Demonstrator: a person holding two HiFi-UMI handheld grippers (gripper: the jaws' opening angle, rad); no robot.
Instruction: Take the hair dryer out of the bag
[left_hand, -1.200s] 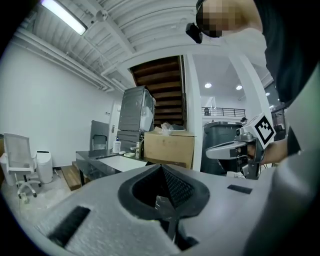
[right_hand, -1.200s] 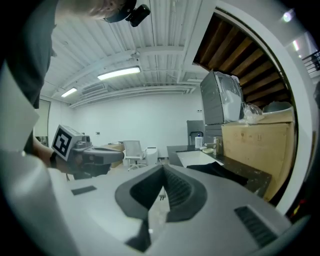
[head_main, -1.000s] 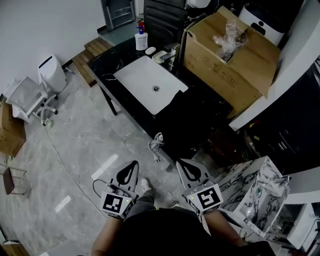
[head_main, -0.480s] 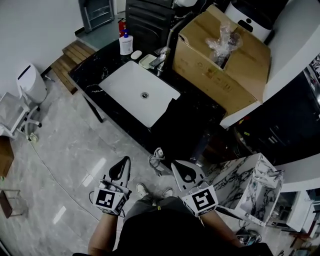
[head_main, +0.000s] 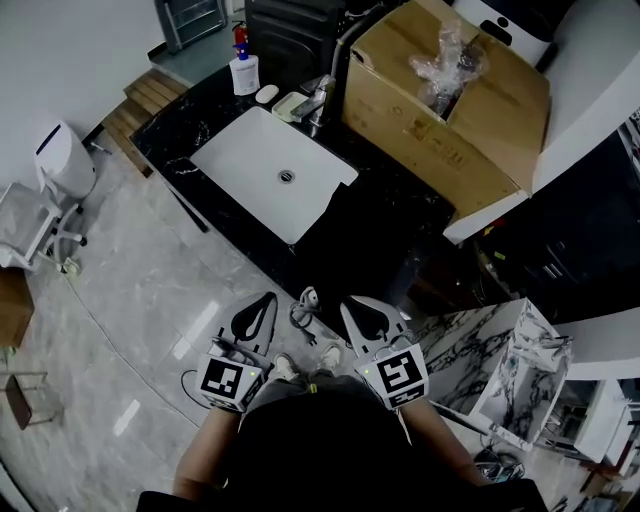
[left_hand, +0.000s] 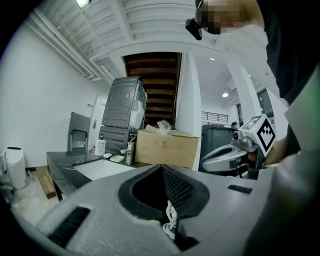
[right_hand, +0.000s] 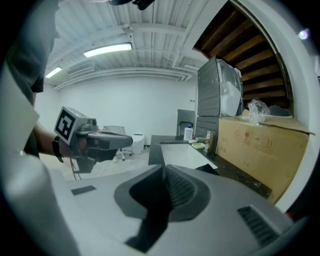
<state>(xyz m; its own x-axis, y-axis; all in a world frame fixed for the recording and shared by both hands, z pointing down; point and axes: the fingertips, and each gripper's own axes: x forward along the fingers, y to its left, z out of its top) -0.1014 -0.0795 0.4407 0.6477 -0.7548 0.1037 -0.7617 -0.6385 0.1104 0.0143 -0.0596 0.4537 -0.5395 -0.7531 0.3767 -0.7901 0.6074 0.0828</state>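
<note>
Closest to me, both grippers hang side by side just in front of my body, over the grey tiled floor (head_main: 140, 300). The left gripper (head_main: 264, 298) has its jaws pressed together with nothing pinched between them. The right gripper (head_main: 349, 302) is the same: jaws together, holding nothing. Each points roughly forward toward the counter, and neither touches anything.

Just beyond the jaw tips, a light-coloured cable (head_main: 303, 310) lies coiled on the floor at the foot of the black counter (head_main: 385, 235). To my right stands a marble-patterned box (head_main: 505, 370).

On the counter, a white sink (head_main: 255, 165) sits toward the left end. Behind it are a faucet (head_main: 320, 98), a soap dish (head_main: 290, 104) and a pump bottle (head_main: 242, 72). At the counter's right end stands a large cardboard box (head_main: 420, 140), well apart from both grippers. In its open top lies a crumpled clear plastic bag (head_main: 445, 55). Something dark shows through the plastic, but I cannot make out whether it is the hair dryer; nothing lies outside the bag that looks like one.

Far off to the left, a white bin (head_main: 62, 160) and a white chair (head_main: 25, 225) stand by the wall.
</note>
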